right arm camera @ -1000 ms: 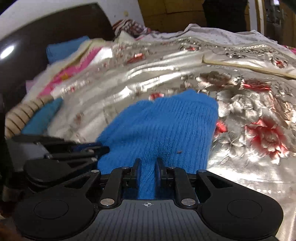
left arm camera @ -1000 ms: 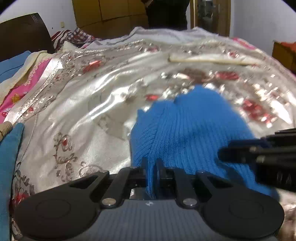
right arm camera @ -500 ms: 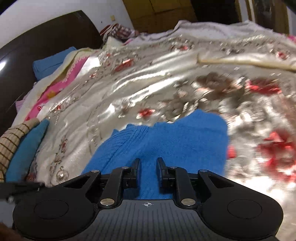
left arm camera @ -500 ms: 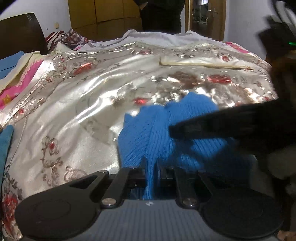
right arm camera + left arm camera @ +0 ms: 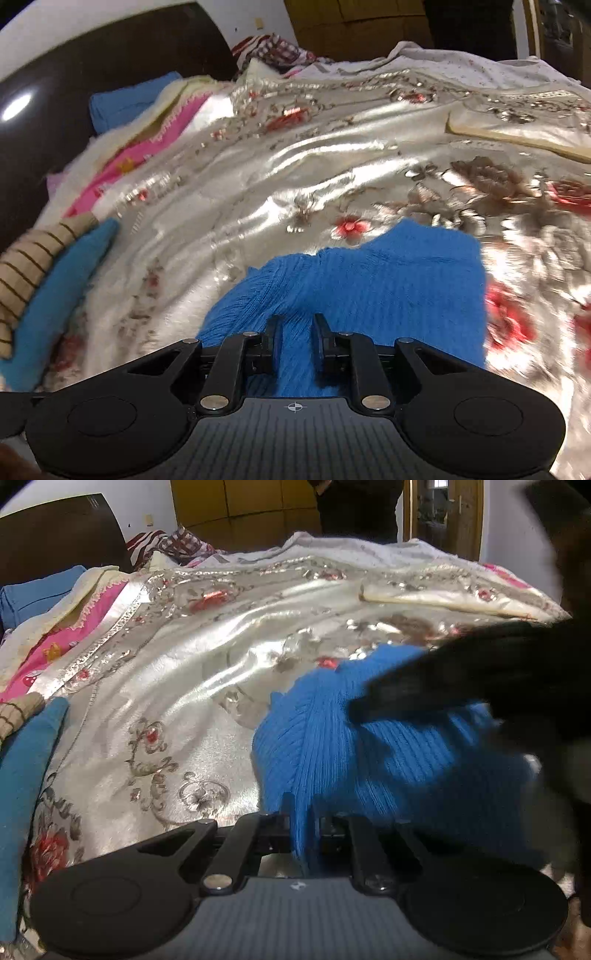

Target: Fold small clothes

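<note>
Left gripper [image 5: 303, 812] first, from its own wrist camera: jaws pinched tight on a thin fold of the blue knit garment [image 5: 369, 760], the ribbed fabric rising straight up between the pads. From there the garment fans away ahead and to the right, bunched over the shiny floral bedspread [image 5: 192, 686]. Across the top right, blurred and dark, comes the right gripper [image 5: 443, 686], sitting over the far part of the knit, so the two tools are close together on the same piece. Off at the left edge lies a teal folded cloth [image 5: 22, 797], well apart.

Over to the right wrist view: the right gripper [image 5: 295, 341] is clamped on a thicker bunch of blue knit garment [image 5: 369, 291], cloth filling the gap between the pads. The piece runs forward from the jaws, its long axis roughly along the fingers, its far edge squared off on the bedspread [image 5: 295, 177]. The left tool isn't clearly visible here.

My call: both hands hold the near edge, so the fold goes forward, away from the tongs, toward that far edge.
</note>
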